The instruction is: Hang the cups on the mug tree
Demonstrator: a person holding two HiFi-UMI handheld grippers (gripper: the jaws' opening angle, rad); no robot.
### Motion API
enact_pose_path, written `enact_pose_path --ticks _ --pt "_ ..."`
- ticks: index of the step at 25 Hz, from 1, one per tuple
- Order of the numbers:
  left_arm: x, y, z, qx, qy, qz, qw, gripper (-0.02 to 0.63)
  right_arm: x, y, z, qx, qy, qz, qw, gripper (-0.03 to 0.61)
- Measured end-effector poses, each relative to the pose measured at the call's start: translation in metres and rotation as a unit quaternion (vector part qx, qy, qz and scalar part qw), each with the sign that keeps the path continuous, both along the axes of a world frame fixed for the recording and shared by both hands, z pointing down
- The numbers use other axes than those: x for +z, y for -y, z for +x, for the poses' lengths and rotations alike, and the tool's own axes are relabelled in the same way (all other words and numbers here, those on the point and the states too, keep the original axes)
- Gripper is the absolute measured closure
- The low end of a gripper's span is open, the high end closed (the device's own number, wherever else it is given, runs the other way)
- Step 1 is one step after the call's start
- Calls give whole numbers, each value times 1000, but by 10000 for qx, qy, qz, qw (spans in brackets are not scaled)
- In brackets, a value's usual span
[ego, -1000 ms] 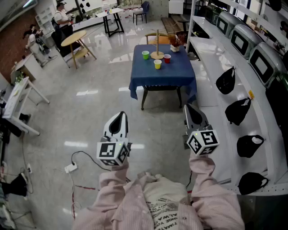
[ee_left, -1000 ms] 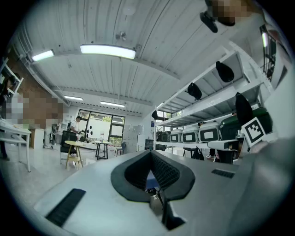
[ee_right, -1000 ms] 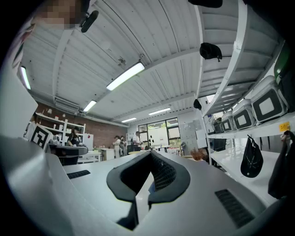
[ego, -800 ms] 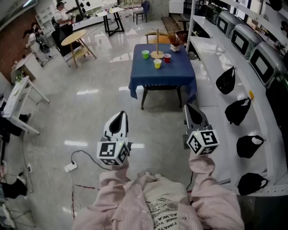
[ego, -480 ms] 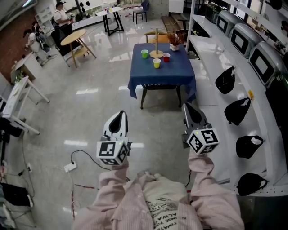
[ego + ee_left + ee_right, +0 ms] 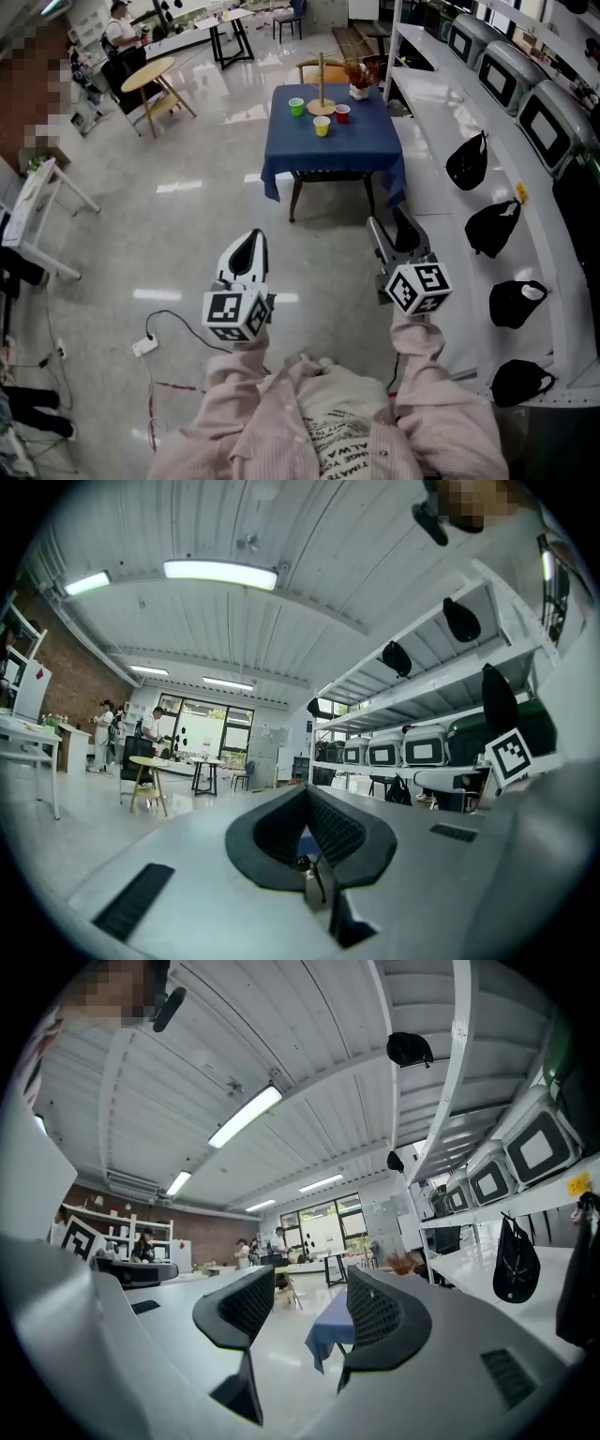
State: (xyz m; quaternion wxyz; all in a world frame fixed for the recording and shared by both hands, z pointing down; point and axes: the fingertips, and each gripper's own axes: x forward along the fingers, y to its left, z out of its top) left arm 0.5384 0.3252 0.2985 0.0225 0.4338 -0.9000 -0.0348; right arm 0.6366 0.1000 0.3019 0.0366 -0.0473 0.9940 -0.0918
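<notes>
Far ahead stands a table with a blue cloth [image 6: 333, 141]. On it a wooden mug tree [image 6: 321, 82] rises among a green cup [image 6: 296, 106], a yellow cup [image 6: 322, 126] and a red cup [image 6: 341, 113]. My left gripper [image 6: 250, 242] is held level over the floor, well short of the table, its jaws shut and empty [image 6: 306, 803]. My right gripper [image 6: 392, 232] is level too; its jaws have just been opening and now stand apart with nothing between them [image 6: 307, 1288]. The blue table [image 6: 330, 1327] shows through their gap.
White shelving [image 6: 525, 178] with black bags and grey appliances runs along the right. A potted plant [image 6: 357, 79] sits on the table's far corner. A round wooden table [image 6: 150, 75], white desks and people stand at the back left. A cable and power strip [image 6: 145, 348] lie on the floor.
The right gripper's jaws went from shut to apart. The table and cups have slid slightly up in the head view. The left gripper's jaws stay shut.
</notes>
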Motion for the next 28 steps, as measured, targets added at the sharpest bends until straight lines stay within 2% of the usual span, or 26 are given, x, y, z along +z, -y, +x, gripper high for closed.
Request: enact_pose_path --ticks 14,22,28 --pt "17 20 5 -52 -177 -51 9998 615 10 20 -9 -40 47 -16 10000 350" --pt "26 39 -32 -136 -228 -29 9996 615 26 41 -40 -78 -12 -111 9999 350" --pt "39 73 -78 -24 -330 -35 9994 615 35 70 -84 -14 -75 -74 9999 350"
